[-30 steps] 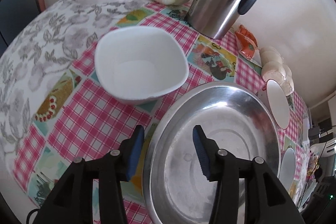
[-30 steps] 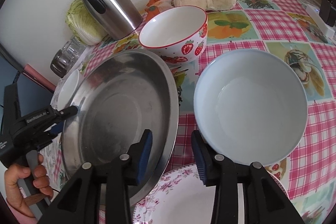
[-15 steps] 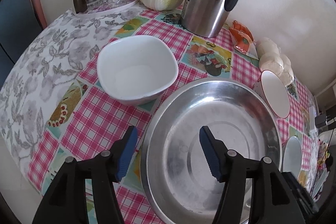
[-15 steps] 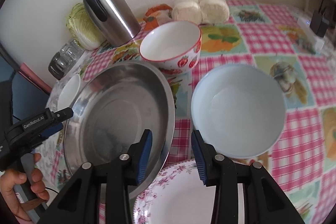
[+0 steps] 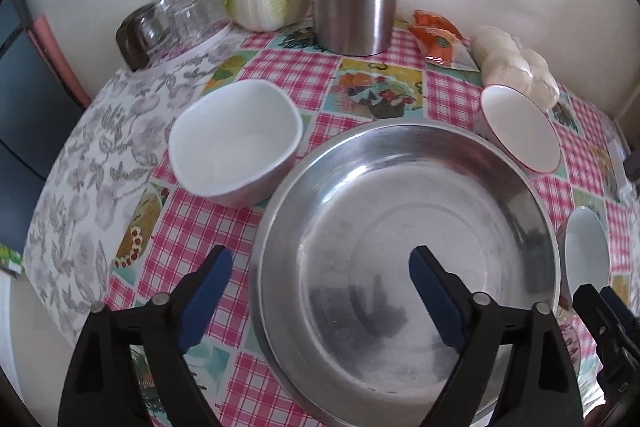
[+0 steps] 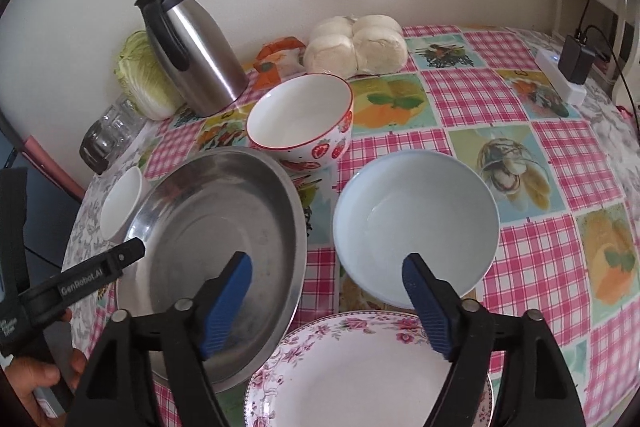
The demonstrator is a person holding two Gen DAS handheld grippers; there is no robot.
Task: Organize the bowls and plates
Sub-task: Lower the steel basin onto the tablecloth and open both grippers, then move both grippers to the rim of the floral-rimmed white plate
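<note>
Hovering over the steel pan [image 5: 404, 235], both hand-held grippers are just spreading wide, empty: left hand-held gripper [image 5: 320, 283] straddling its near-left rim, right hand-held gripper [image 6: 328, 291] beside the blue bowl [image 6: 416, 227].

Right gripper [image 6: 328, 297] jaws just opened wide, empty, above steel pan [image 6: 216, 227], floral plate [image 6: 360, 371]

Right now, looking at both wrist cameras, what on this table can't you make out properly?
- Floral plate: right wrist view, near edge cut off by the frame and covered by the right gripper.
- Steel basin: left wrist view, near rim runs behind the left gripper.
- Glasses: blurred and overlapping, count unclear.
- Orange packet: print too small to read.
</note>
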